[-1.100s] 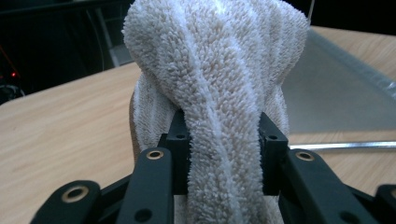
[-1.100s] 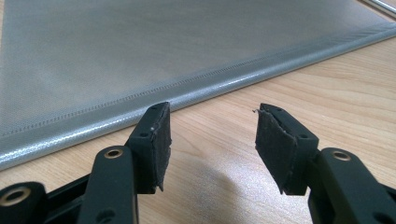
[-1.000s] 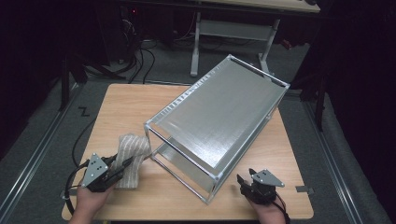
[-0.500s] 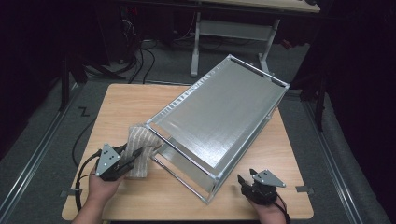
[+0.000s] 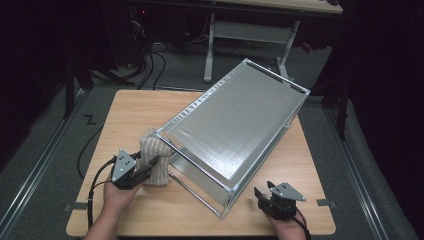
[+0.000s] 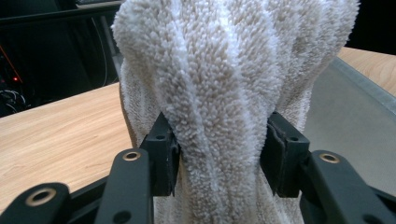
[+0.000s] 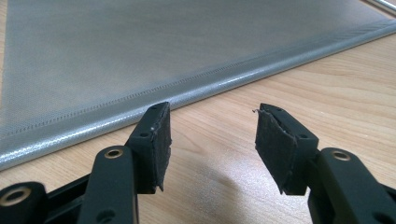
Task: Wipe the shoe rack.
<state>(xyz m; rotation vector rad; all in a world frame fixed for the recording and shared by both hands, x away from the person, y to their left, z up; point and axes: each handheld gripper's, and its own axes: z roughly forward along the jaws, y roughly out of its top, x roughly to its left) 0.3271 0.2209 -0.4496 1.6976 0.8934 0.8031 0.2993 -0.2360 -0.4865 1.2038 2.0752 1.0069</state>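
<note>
The left tool [image 5: 150, 167], nearest at the person's left hand [image 5: 117, 197], is feeding a bunched beige towel [image 5: 152, 155] toward the open near end of the silver mesh box [image 5: 235, 125] lying on its side on the surface [image 5: 130, 110]. Its jaws have just been opening, and in the left gripper view the towel [image 6: 224, 93] is sitting between them; the pads [image 6: 163, 158] look to be brushing the pile rather than pinching it, so this reads as the release. The towel is touching the box's corner post, not yet inside. The next move is calling for either drawing back clear or re-gripping and pushing deeper through the frame. The right tool [image 5: 267, 192] is resting near the box's near corner, jaws apart [image 7: 210, 135] and holding nothing, beside the mesh edge [image 7: 187, 88].
</note>
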